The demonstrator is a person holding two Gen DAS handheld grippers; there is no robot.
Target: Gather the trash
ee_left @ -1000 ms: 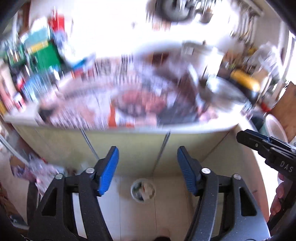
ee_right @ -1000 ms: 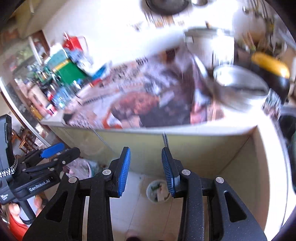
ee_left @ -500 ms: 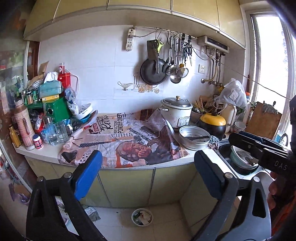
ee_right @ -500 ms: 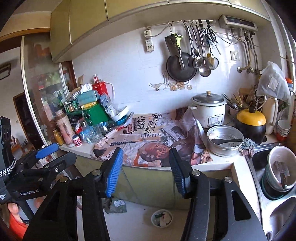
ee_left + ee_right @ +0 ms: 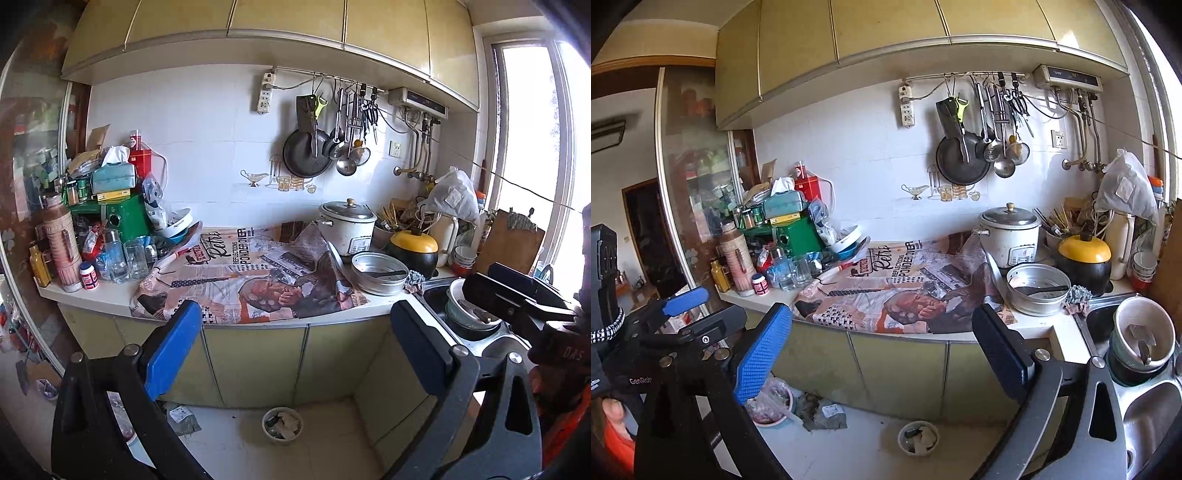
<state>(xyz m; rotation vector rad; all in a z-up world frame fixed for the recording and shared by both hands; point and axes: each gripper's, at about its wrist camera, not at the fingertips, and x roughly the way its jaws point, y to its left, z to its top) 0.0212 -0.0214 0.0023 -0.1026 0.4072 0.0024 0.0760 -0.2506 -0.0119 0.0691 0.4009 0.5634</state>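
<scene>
Both tools are wide open right now with nothing between the blue pads. The left tool (image 5: 295, 350) fills the bottom of its own view, jaws spread far apart, and shows up again at the lower left of the right wrist view. The right tool (image 5: 882, 350) has just been opening its jaws, and they're spread about as wide, empty too. It also pokes in from the right edge of the left wrist view.

Trash-wise, a small round bin (image 5: 282, 424) sits on the floor (image 5: 236, 443) at the bottom centre of the frame, just in front of the cabinet doors (image 5: 255, 365), with crumpled bits of paper inside. To its left on the floor there's a grey crumpled bag (image 5: 183, 419), and further left in the right wrist view a pink bowl (image 5: 772, 402) with something crumpled in it, partly hidden behind the blue pad.

Up on the desk (image 5: 92, 295) a big printed newspaper sheet (image 5: 251, 277) is spread across the middle, hanging a little over the front edge. Right of it: a white rice cooker (image 5: 347, 229), a metal pan (image 5: 378, 273) with a dark utensil lying in it, and a black pot with a yellow lid (image 5: 413, 247). The sink (image 5: 1145, 406) at the lower right has stacked bowls (image 5: 1141, 339) in it. The left end of the desk is a pile of bottles, glasses, a green box (image 5: 123, 221) and a tissue pack (image 5: 112, 177). A black frying pan (image 5: 304, 155) and ladles hang on the wall rail in the upper middle.
</scene>
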